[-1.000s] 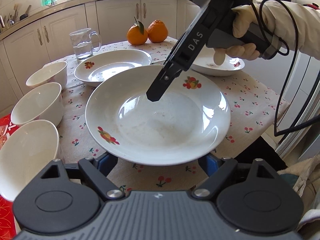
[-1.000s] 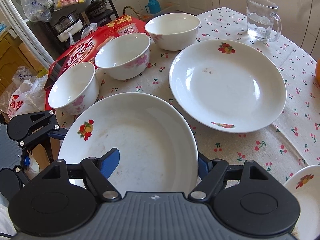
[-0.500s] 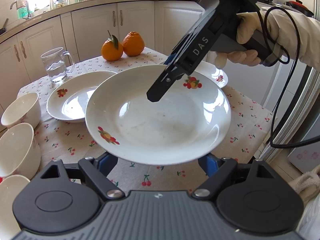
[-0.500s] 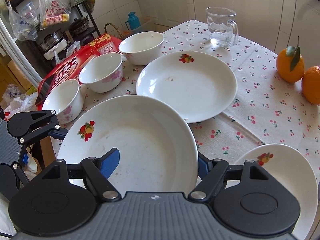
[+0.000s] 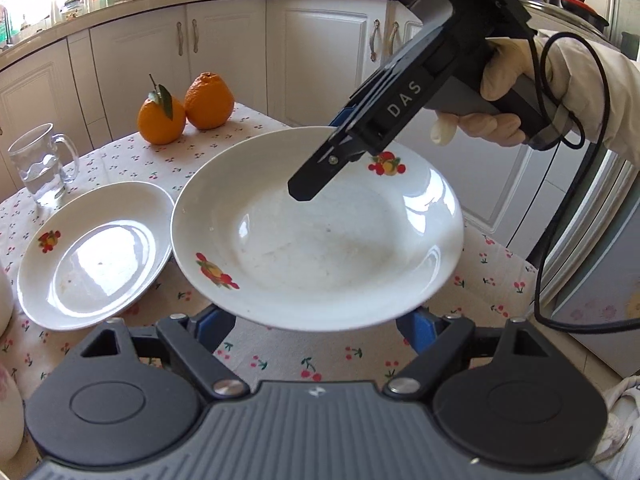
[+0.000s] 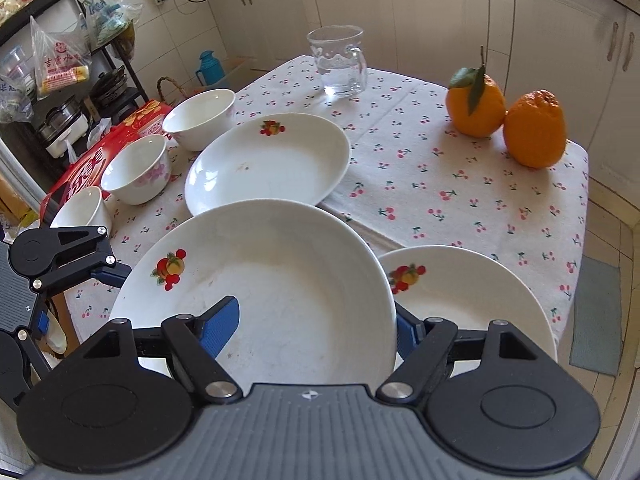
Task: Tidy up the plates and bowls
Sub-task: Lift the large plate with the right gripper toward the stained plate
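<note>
White ceramic plate, fruit decals on the rim, held off the bench by both tools at once. Left hand-held gripper grips the near rim in its own view; blue pads sit under the rim on both sides, contact itself hidden, so grip is probable rather than confirmed. Right hand-held gripper is clamped on the opposite rim: one blue pad inside the dish, the other outside the rim. In the left view its black finger lies over the plate's inner slope, gloved hand on the handle behind.

Plate is roughly level, tilted slightly.

Right view: second plate sits on the bench just beside and below the held one, partly under its rim. Third plate is beyond, near the held plate's far rim. Three bowls line the left edge of the bench.

Open cloth stretches right of the third plate. Glass mug and two oranges stand at the far edge, well apart from the plates.
</note>
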